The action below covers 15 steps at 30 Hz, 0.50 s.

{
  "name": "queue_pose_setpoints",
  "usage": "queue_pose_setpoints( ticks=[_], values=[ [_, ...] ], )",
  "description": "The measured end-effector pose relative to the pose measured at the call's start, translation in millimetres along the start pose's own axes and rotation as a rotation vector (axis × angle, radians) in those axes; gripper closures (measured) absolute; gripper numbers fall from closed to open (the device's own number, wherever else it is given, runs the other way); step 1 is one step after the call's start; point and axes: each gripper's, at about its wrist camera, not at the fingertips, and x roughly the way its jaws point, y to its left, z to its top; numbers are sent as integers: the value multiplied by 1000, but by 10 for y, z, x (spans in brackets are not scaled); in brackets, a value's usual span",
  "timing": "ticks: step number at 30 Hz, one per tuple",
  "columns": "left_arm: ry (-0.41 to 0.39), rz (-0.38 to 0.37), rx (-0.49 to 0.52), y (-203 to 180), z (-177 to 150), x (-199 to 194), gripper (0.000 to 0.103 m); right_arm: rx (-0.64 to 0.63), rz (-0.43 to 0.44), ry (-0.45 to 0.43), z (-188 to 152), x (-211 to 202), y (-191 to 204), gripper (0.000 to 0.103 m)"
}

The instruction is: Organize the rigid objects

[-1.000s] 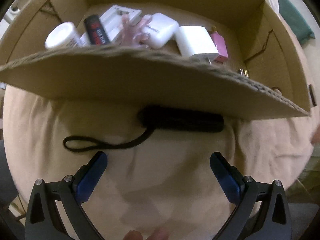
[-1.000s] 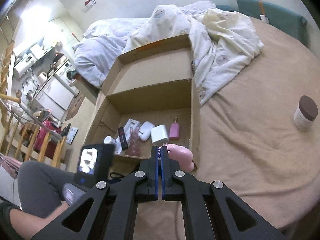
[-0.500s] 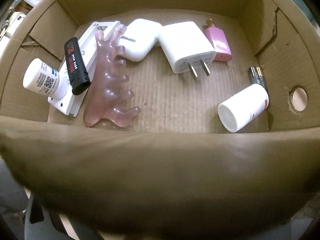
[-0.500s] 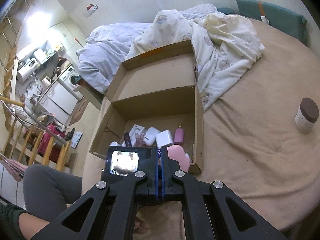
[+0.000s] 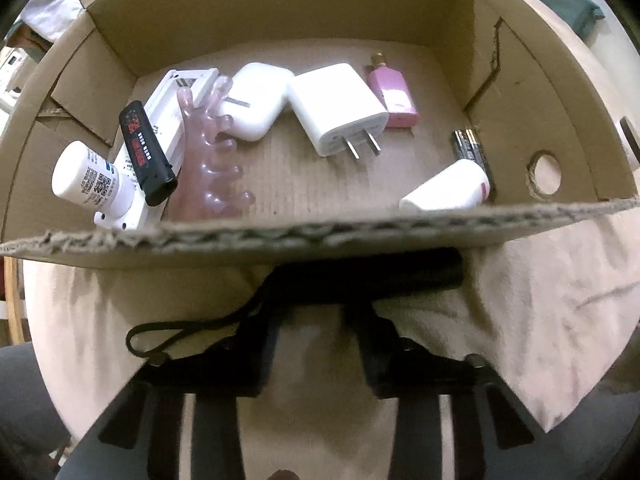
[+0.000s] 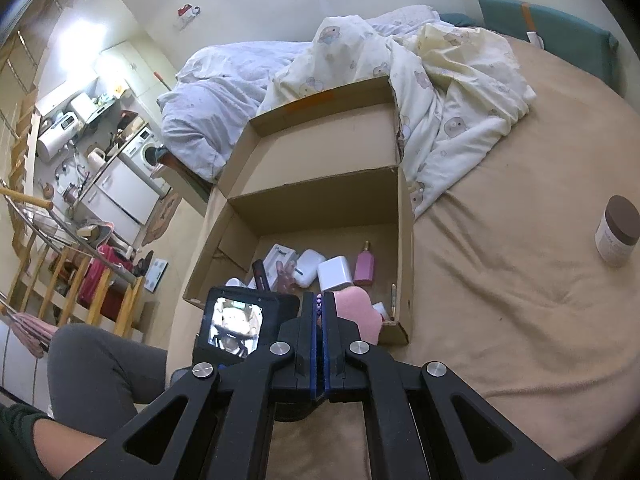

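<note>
A cardboard box (image 5: pixel 280 12) on a tan bed holds a white charger (image 5: pixel 340 108), an earbud case (image 5: pixel 256 98), a pink bottle (image 5: pixel 394 94), a pink comb (image 5: pixel 212 160), a black lighter (image 5: pixel 146 148), white bottles (image 5: pixel 88 182) and batteries (image 5: pixel 472 148). My left gripper (image 5: pixel 318 320) is shut on a black stick-shaped device (image 5: pixel 368 276) with a wrist strap (image 5: pixel 176 330), held just in front of the box's near wall. My right gripper (image 6: pixel 320 304) is shut on a string of purple beads (image 6: pixel 319 305) beside a pink object (image 6: pixel 356 310), above the box's near corner (image 6: pixel 394 326).
A brown-lidded white jar (image 6: pixel 618 230) stands on the tan sheet at the right. A rumpled cream duvet (image 6: pixel 436 92) lies behind the box. The box's open lid (image 6: pixel 320 136) lies flat behind it. The person's leg (image 6: pixel 100 364) is at the left.
The left gripper dropped from over the box to in front of its near wall, and its fingers have closed on the black device. The right gripper barely moved.
</note>
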Motion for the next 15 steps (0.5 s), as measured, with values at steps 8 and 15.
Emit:
queue_pose_setpoints(
  ticks=[8, 15],
  values=[
    [0, -93, 2, 140, 31, -220, 99, 5, -16, 4, -27, 7, -9, 99],
    [19, -165, -13, 441, -166, -349, 100, 5, -13, 2, -22, 15, -7, 99]
  ],
)
